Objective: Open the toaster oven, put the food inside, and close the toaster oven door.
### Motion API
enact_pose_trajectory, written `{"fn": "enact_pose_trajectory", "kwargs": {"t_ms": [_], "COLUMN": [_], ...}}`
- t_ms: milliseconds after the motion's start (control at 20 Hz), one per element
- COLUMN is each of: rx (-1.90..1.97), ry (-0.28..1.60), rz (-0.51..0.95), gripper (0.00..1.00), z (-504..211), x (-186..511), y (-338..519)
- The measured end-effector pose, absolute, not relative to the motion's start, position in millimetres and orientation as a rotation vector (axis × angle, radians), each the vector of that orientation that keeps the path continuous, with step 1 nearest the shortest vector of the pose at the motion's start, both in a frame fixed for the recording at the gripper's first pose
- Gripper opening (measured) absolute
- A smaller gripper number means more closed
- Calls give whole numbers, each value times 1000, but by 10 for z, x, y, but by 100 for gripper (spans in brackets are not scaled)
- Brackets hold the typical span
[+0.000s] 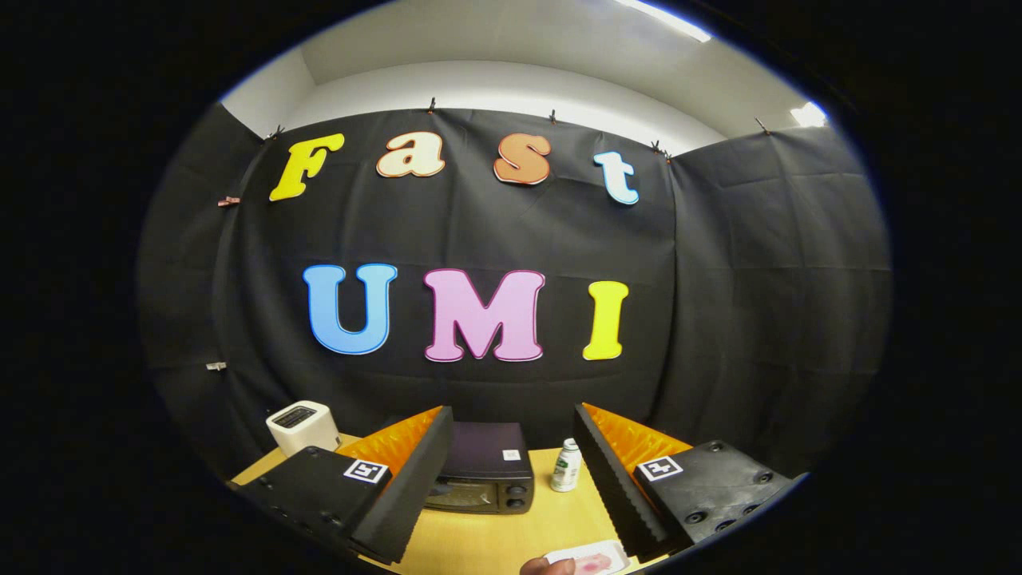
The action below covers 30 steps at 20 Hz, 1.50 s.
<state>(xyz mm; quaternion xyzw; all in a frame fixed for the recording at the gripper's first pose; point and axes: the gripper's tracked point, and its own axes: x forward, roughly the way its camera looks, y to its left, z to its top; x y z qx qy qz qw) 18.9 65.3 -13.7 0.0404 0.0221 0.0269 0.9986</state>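
One pale wooden table runs across the bottom of the frame, in front of the black cloth booth wall.

Lower left: one small white boxy appliance with a dark top panel stands at the table's back left corner, just behind the left finger.

Gripper: two fingers, spread wide, nothing between the pads, touching nothing. Each finger carries one square black-and-white marker, so two markers.

Lower centre: one dark toaster oven with a glass-fronted door and two round knobs sits on the table beyond the fingers, in the gap between them and closer to the left finger, which covers its left end. Door looks shut. One small white sticker on its top.

Just right of the oven: one small white bottle with a green cap stands upright, apart from the oven, next to the right finger's inner edge.

Bottom edge, right of centre: one flat white tray with one pink piece of food on it, near the right finger's base. One fingertip of a person's hand sits at the tray's left corner; contact unclear.

Upper right: ceiling lights, two visible.
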Motion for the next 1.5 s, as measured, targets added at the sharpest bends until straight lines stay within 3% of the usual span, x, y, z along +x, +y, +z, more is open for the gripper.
{"fn": "enact_pose_trajectory", "kwargs": {"t_ms": [300,750,1050,1500], "rx": [119,122,91,61], "ry": [144,378,486,558], "rz": [119,185,160,112], "gripper": [97,98,97,98], "z": [-605,-1896,-2541,-2956], "x": [622,1151,1370,1549], "y": [1284,2172,2346,2306]}}
